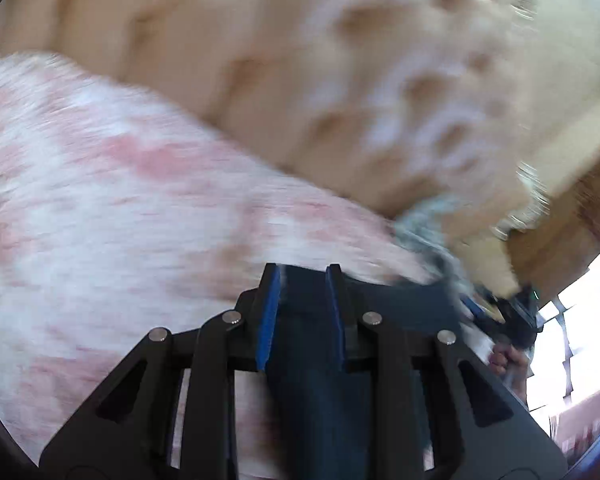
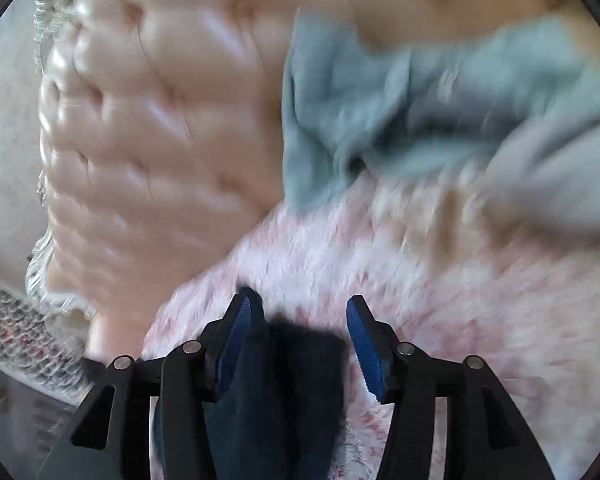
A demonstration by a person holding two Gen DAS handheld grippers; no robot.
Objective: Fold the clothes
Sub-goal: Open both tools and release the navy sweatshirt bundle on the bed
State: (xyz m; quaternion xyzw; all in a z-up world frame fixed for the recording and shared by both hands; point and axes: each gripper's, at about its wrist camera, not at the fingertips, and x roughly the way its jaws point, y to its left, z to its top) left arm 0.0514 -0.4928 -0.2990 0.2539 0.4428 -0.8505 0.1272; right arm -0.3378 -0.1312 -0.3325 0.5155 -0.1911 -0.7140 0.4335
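Observation:
A dark navy garment [image 1: 320, 380] runs up between the fingers of my left gripper [image 1: 303, 276] and fills the gap between the blue pads, which press on it. In the right wrist view the same dark garment [image 2: 284, 380] lies against the left finger of my right gripper [image 2: 299, 300]. Its jaws stand apart, and a strip of blanket shows between the cloth and the right pad. Both grippers hover low over a fuzzy pink and white blanket [image 1: 120, 200]. Both views are blurred.
A beige tufted cushion [image 2: 160, 140] rises behind the pink blanket [image 2: 460, 300]. A light blue-grey garment [image 2: 400, 112] and a pale grey cloth [image 2: 560, 184] lie at the back right. At the right edge of the left wrist view, a person's hand [image 1: 504, 360] holds the other gripper.

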